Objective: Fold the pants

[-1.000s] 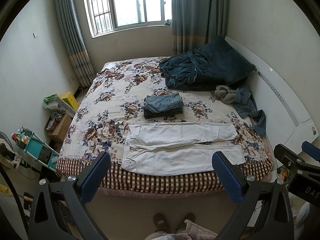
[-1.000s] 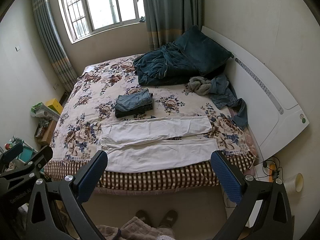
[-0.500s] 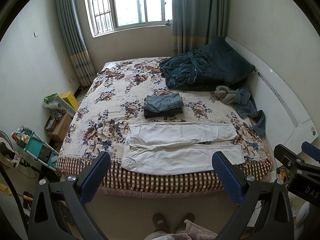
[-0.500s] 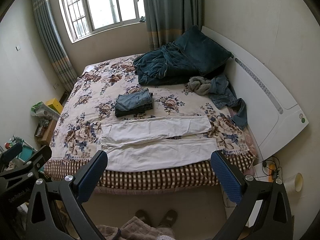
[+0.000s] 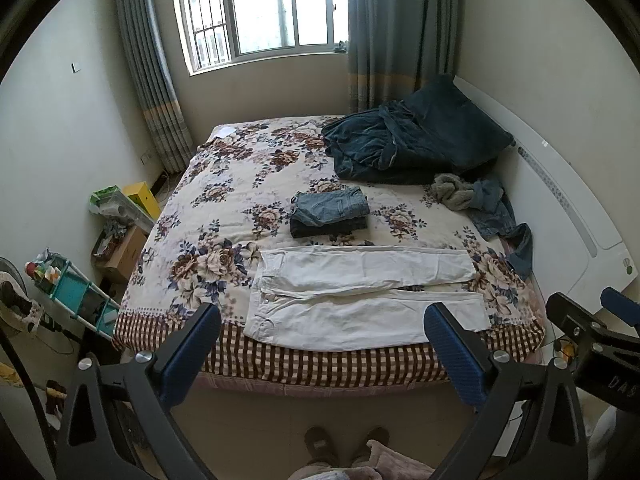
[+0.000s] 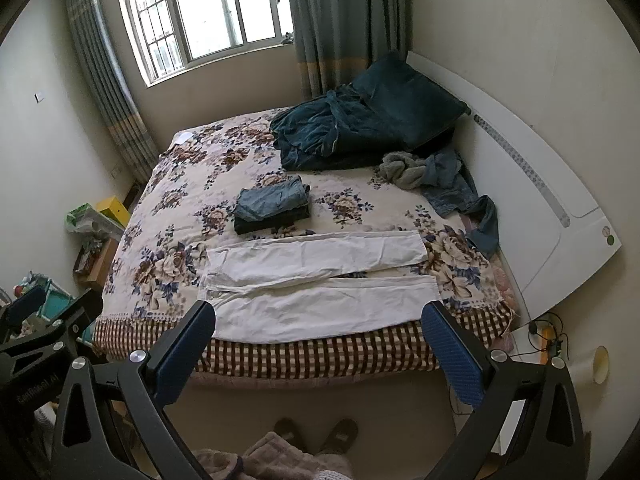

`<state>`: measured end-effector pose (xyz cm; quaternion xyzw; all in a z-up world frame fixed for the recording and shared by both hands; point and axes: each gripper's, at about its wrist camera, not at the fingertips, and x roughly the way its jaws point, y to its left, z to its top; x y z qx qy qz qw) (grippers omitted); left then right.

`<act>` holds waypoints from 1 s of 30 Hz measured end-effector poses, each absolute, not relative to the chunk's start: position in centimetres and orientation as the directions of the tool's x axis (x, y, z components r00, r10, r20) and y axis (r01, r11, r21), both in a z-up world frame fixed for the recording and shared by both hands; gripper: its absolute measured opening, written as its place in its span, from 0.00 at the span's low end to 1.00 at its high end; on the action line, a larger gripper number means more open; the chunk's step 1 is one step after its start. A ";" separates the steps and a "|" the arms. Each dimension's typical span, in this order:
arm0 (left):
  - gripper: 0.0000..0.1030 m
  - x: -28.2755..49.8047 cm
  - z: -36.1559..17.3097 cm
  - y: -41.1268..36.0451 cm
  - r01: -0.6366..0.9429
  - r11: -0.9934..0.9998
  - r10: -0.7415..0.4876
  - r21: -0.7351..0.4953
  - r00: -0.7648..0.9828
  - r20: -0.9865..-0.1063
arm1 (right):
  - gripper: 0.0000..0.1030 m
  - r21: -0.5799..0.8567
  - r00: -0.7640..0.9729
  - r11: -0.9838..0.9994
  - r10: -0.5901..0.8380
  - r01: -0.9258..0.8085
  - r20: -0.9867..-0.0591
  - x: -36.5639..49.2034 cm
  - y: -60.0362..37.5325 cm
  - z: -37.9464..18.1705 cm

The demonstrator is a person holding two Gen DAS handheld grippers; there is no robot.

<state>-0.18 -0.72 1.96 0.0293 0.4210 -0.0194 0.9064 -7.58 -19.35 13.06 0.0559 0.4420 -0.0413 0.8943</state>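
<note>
White pants lie flat on the near edge of the floral bed, waist to the left, both legs stretched to the right. They also show in the right wrist view. My left gripper is open and empty, held high above the floor in front of the bed, well short of the pants. My right gripper is open and empty too, at about the same distance. Each gripper's frame shows at the edge of the other's view.
A stack of folded jeans sits just behind the pants. A dark blue blanket and pillow, a grey towel and loose denim lie near the white headboard. Boxes and a teal rack stand left of the bed.
</note>
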 end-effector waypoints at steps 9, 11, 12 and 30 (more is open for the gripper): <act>1.00 0.4 2.2 -0.6 0.038 0.999 -0.002 0.029 0.647 -0.763 | 1.00 0.064 0.609 0.991 -0.023 0.121 -0.793 -7.8 -19.0 12.8; 1.00 0.9 2.1 -0.7 0.021 0.999 0.005 0.024 0.652 -0.759 | 1.00 0.066 0.610 0.990 -0.025 0.127 -0.792 -7.7 -19.1 12.7; 1.00 1.2 2.0 -0.8 0.010 1.000 0.011 0.024 0.656 -0.755 | 1.00 0.070 0.609 0.989 -0.023 0.128 -0.793 -7.5 -19.2 12.6; 1.00 15.9 -9.8 -3.9 -0.082 0.987 0.163 0.141 0.538 -0.827 | 1.00 0.048 0.560 0.989 -0.038 0.138 -0.827 9.8 -22.0 2.8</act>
